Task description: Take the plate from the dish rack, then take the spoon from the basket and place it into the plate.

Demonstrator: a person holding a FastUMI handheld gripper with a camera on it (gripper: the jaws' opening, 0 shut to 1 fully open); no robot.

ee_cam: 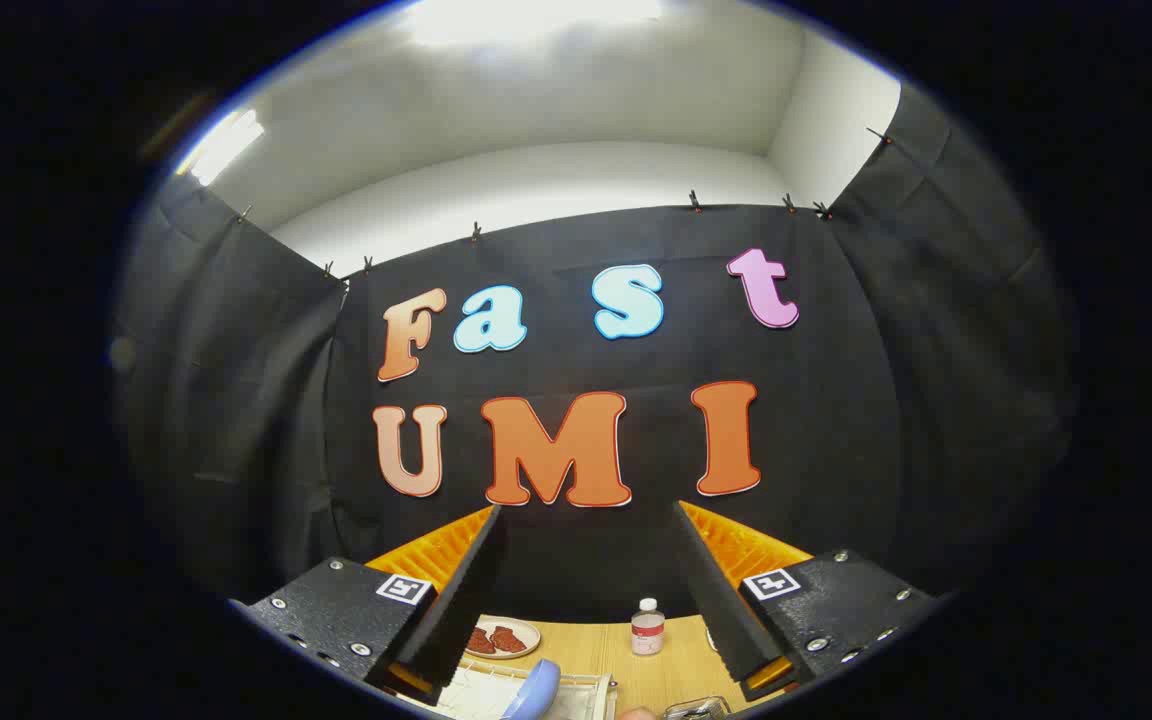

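My gripper [588,510] is open and held high, pointing at the booth's black wall, with nothing between its fingers. Far below and between the fingers, a blue plate [533,690] stands on edge in a white wire dish rack [581,686] on the wooden table [591,648]. Only the plate's upper rim shows. To the right of the rack, under the right finger, the edge of a metal basket [698,708] peeks in; its contents are hidden.
A small cream dish with red pieces [502,638] lies on the table beyond the rack, near the left finger. A small bottle with a white cap [647,627] stands upright near the right finger. Black cloth walls close the booth behind and on both sides.
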